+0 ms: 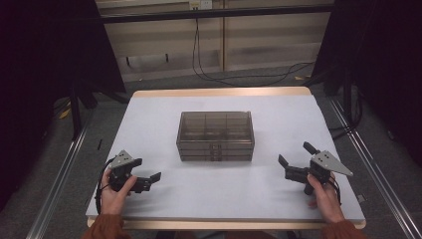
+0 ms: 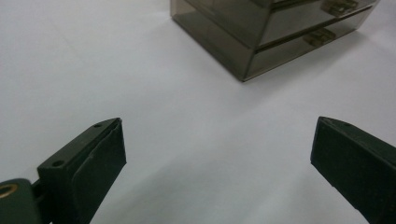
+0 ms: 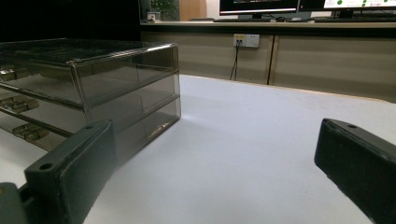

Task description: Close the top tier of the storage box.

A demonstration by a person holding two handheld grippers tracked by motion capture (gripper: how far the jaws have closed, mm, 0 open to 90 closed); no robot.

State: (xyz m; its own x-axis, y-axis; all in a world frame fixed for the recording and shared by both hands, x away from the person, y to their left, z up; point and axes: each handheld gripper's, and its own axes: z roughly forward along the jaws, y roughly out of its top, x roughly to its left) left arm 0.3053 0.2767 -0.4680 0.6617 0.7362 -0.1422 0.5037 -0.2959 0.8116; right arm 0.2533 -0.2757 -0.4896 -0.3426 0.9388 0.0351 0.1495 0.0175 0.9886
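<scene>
Two hand-held black two-jaw grippers are at the near edge of the white-topped table (image 1: 164, 104), one at each side; the left gripper (image 1: 149, 181) sits near the front left corner, jaws spread wide with bare table between them; the right gripper (image 1: 294, 159) sits near the front right, jaws likewise wide apart and holding nothing; the smoky translucent plastic drawer cabinet (image 1: 215, 135) stands at the table's centre, between the two grippers and well apart from both; its three stacked drawers face the person, all appearing closed; each gripper points inward toward the cabinet.
</scene>
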